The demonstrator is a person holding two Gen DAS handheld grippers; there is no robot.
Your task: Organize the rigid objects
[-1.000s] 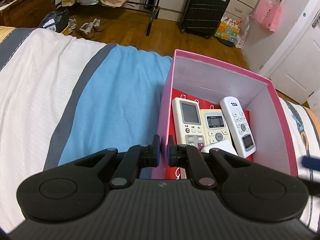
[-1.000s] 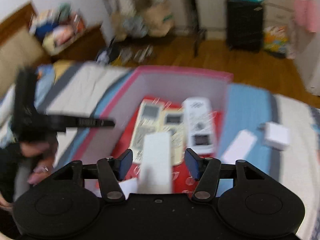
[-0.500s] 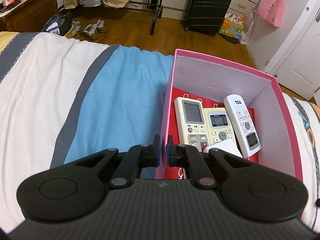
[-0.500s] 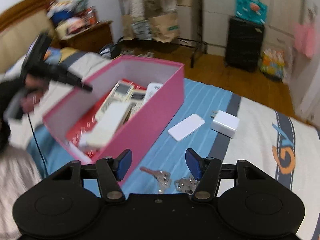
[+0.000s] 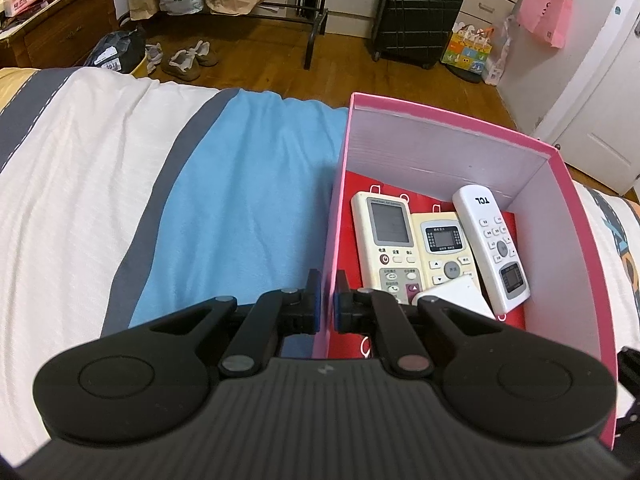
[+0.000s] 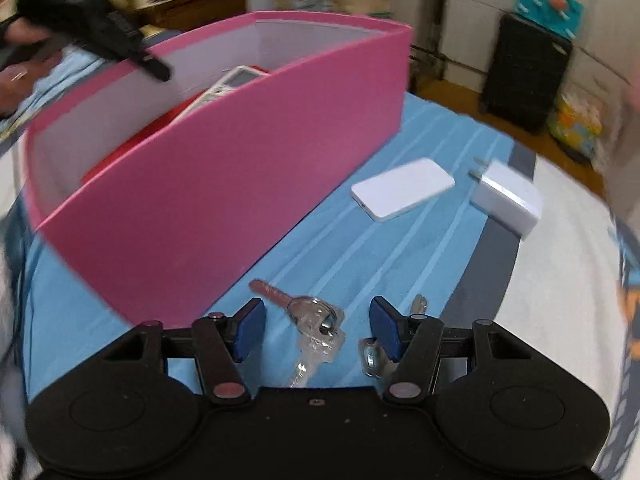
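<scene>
A pink box [image 5: 440, 152] sits on the bed, and my left gripper [image 5: 326, 304] is shut on its left wall. Inside lie three remotes: a cream one [image 5: 388, 240], a yellowish one [image 5: 444, 248] and a white one [image 5: 494, 248], with a white block [image 5: 456, 298] at their near ends. My right gripper [image 6: 318, 326] stands open, low over a bunch of keys [image 6: 316, 320] beside the box's outer wall [image 6: 240, 184]. A second key bunch [image 6: 372, 354] is partly hidden behind the right finger. Farther off lie a white power bank [image 6: 402, 189] and a white charger [image 6: 506, 198].
The bed cover has blue [image 5: 248, 208], grey and white stripes. Beyond the bed edge are a wooden floor with shoes [image 5: 188, 60], a black suitcase [image 5: 420, 12] and paper bags. A person's hand [image 6: 16, 80] holds the left gripper at the box's far side.
My right gripper has swung away from above the box and sunk to the bed at its right side, over the keys. The left gripper keeps its grip on the box wall.
</scene>
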